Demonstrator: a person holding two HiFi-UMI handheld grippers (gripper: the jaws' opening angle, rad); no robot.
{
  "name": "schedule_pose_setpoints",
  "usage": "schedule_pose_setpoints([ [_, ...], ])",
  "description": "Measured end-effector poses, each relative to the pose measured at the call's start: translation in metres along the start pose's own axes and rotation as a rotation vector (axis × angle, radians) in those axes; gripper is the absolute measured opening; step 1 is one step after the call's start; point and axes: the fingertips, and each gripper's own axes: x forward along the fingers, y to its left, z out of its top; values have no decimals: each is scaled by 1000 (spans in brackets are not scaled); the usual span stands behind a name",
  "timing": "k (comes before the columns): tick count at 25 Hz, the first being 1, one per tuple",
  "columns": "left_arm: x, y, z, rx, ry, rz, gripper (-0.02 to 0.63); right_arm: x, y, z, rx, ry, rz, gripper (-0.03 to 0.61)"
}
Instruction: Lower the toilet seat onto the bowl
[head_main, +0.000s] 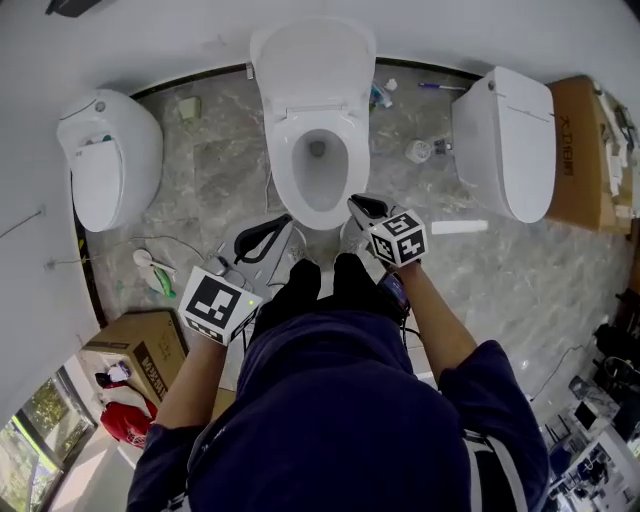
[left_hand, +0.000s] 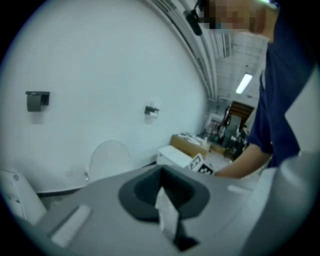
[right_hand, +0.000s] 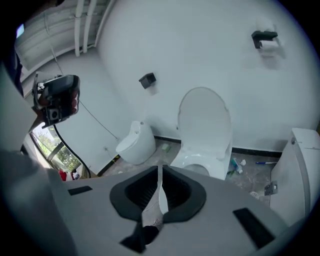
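Observation:
The white toilet stands against the far wall in the middle. Its lid and seat (head_main: 312, 62) (right_hand: 205, 122) are upright against the wall, and I cannot tell the two apart. The bowl (head_main: 320, 170) (right_hand: 197, 167) lies open below them. My left gripper (head_main: 285, 222) (left_hand: 162, 192) hovers short of the bowl's front, to the left, pointing past the upright lid (left_hand: 109, 159). My right gripper (head_main: 355, 203) (right_hand: 160, 172) is held at the bowl's front rim and looks at the toilet from above. Both pairs of jaws are shut with nothing between them, and neither touches the toilet.
A second toilet (head_main: 110, 155) stands to the left and a third (head_main: 505, 140) to the right. Cardboard boxes sit at the left (head_main: 150, 345) and far right (head_main: 575, 150). Small bottles (head_main: 380, 95) and a cable (head_main: 170, 245) lie on the marble floor. A paper holder (right_hand: 264, 37) hangs on the wall.

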Motion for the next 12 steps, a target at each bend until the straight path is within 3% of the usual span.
schedule_pose_setpoints([
  [12, -28, -17, 59, 89, -130, 31, 3, -111, 42, 125, -122, -304, -5, 23],
])
